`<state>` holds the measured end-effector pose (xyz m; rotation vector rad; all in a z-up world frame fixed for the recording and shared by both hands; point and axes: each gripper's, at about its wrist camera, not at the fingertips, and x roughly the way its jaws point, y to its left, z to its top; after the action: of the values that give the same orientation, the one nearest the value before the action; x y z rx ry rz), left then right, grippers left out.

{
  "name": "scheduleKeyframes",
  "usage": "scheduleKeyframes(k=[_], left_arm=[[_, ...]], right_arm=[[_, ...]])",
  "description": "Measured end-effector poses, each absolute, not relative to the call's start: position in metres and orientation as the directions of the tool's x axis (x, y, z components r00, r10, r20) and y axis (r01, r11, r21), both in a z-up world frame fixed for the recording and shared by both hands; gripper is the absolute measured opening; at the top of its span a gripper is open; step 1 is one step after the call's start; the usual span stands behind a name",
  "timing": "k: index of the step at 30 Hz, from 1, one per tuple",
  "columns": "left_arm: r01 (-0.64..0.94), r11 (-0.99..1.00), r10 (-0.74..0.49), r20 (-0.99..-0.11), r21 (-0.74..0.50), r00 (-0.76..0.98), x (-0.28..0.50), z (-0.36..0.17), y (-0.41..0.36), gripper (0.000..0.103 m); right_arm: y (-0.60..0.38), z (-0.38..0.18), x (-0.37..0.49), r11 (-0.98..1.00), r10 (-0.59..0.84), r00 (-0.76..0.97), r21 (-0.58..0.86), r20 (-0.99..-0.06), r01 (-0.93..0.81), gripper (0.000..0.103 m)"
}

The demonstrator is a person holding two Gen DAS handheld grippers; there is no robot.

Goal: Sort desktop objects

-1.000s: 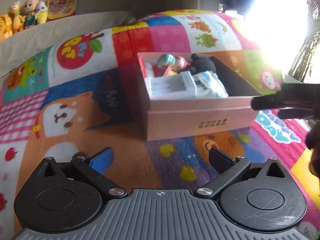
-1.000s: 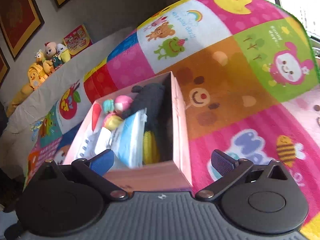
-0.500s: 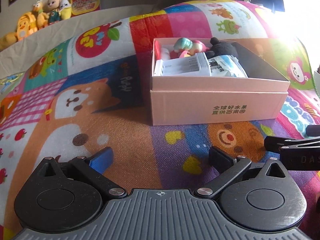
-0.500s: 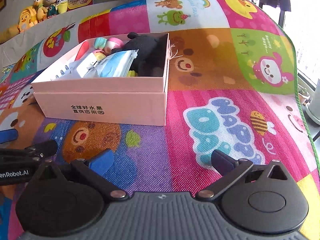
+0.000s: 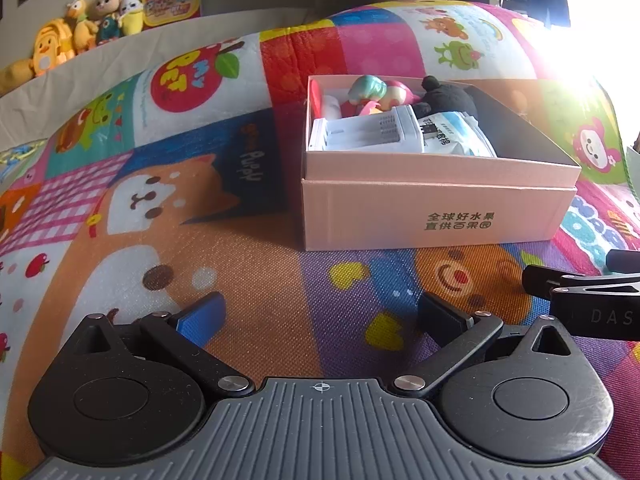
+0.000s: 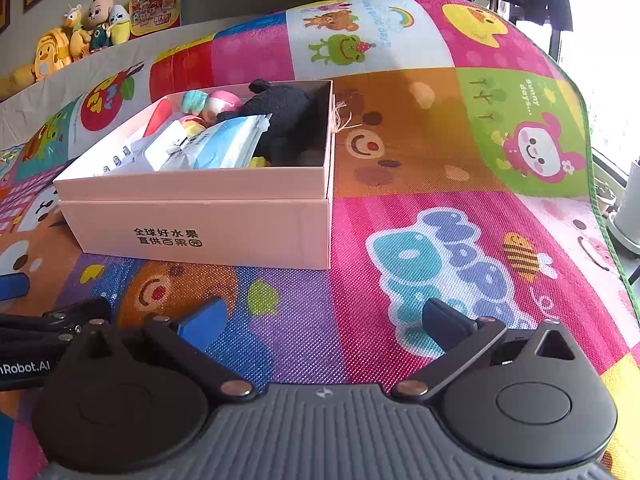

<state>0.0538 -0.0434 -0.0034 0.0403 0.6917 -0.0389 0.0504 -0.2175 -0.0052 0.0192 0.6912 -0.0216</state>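
Observation:
A pink cardboard box (image 5: 436,216) with black print stands on a colourful cartoon mat; it also shows in the right wrist view (image 6: 224,232). Inside lie a white ribbed case (image 5: 372,132), a blue-white packet (image 6: 228,144), a black plush toy (image 6: 288,116) and small pastel figures (image 5: 376,90). My left gripper (image 5: 316,316) is open and empty, low over the mat in front of the box. My right gripper (image 6: 324,320) is open and empty, in front of the box's right corner.
The play mat (image 6: 440,168) covers the whole surface and drops off at the right edge near a bright window. Plush toys (image 5: 80,28) line a ledge at the far left by the wall. The right gripper's side (image 5: 592,300) shows at the left view's right edge.
Both grippers have pulled back and lowered from over the box to the mat in front of it. They stay open and empty. The box's contents have not moved.

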Motion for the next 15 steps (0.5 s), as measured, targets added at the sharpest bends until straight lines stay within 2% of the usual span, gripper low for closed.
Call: scheduleKeyframes(k=[15], left_arm=[[0.048,0.999,-0.023,-0.639,0.022,0.769,0.0538,-0.0035,-0.0437,0.103]], right_arm=[[-0.2175,-0.0052,0.0508,1.0,-0.014,0.77,0.009,-0.638,0.026,0.103]])
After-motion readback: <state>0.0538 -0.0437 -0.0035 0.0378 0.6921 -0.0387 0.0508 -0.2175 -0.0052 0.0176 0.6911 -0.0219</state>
